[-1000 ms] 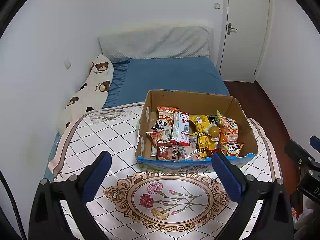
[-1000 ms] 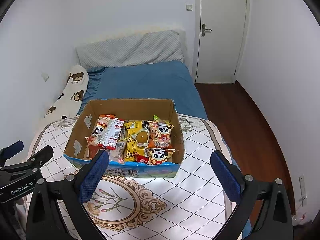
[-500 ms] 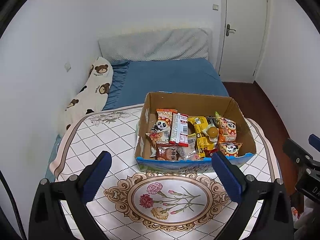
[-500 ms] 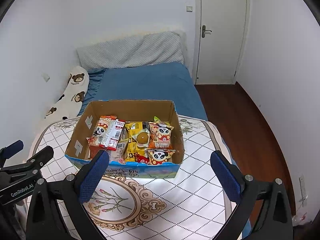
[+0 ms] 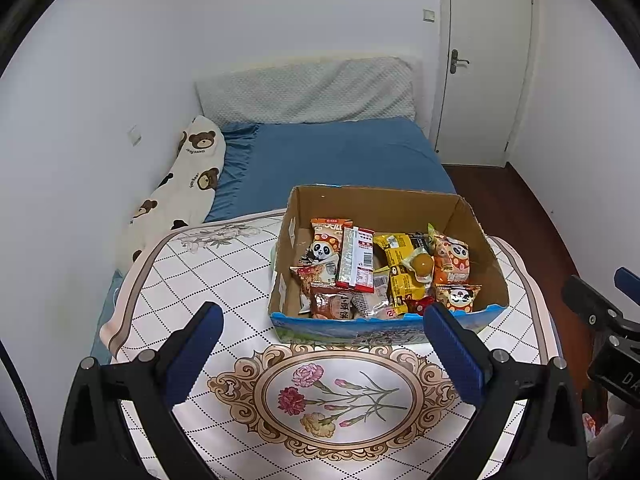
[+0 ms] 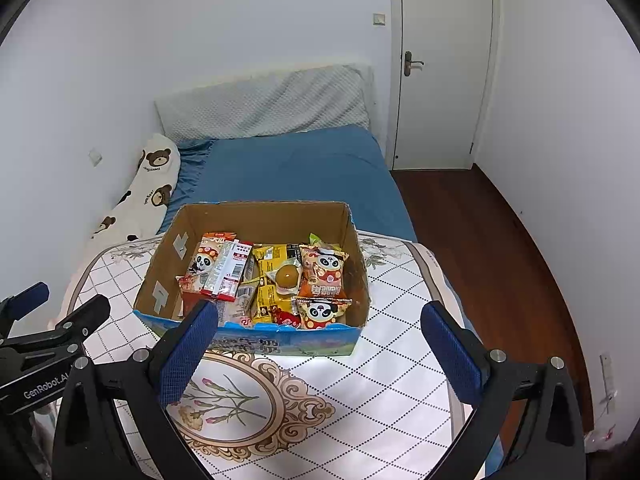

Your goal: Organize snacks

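A cardboard box (image 5: 486, 240) with a blue printed front stands on the patterned table (image 5: 208, 280); it also shows in the right wrist view (image 6: 168, 256). It holds several snack packets: panda packets (image 5: 452, 258) (image 6: 323, 268), a red and white packet (image 5: 356, 260) (image 6: 230, 270), yellow packets (image 5: 400, 276) (image 6: 276, 280). My left gripper (image 5: 323, 354) is open and empty, short of the box's front. My right gripper (image 6: 318, 354) is open and empty, near the box's front right.
A bed with a blue sheet (image 5: 340, 156), a grey pillow (image 5: 308, 88) and a bear-print bolster (image 5: 188, 184) lies behind the table. A white door (image 6: 440, 64) and wooden floor (image 6: 480, 240) are at the right. The table edges fall off on both sides.
Both grippers have drawn back and up slightly, so the box sits a little lower and smaller in view. Jaws stay open; nothing was taken hold of.
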The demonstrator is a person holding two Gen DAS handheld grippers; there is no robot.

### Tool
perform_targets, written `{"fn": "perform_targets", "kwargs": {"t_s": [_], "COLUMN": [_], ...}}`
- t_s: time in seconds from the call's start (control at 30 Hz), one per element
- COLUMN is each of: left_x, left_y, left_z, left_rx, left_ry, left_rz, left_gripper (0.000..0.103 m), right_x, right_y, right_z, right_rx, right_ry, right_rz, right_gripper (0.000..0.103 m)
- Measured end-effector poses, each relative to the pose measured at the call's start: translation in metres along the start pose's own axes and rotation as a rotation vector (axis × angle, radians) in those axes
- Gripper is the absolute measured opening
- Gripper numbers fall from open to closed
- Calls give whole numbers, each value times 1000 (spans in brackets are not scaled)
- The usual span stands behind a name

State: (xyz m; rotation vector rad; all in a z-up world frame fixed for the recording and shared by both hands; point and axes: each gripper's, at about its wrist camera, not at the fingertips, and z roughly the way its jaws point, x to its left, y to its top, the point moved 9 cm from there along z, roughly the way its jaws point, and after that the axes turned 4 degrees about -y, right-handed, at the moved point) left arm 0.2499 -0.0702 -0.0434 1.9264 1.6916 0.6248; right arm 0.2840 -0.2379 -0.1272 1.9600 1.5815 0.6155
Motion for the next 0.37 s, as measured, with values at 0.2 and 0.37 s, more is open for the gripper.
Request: {"fn": "perform_targets", "kwargs": {"t_s": [0.2,0.37], "left_x": [0,1], "left_y": [0,1], "left_z": [-2,-7], "left_rx": [-3,-14], "left_ry": [-1,-1], "left_rz": [2,-1], "left_gripper": [102,102], "right_x": [0,-1], "right_y": [-1,-2], "right_z": [0,-1], "right_rx": [0,0], "right_ry": [0,-2], "right_rz": [0,1], "right_gripper": [103,103]}}
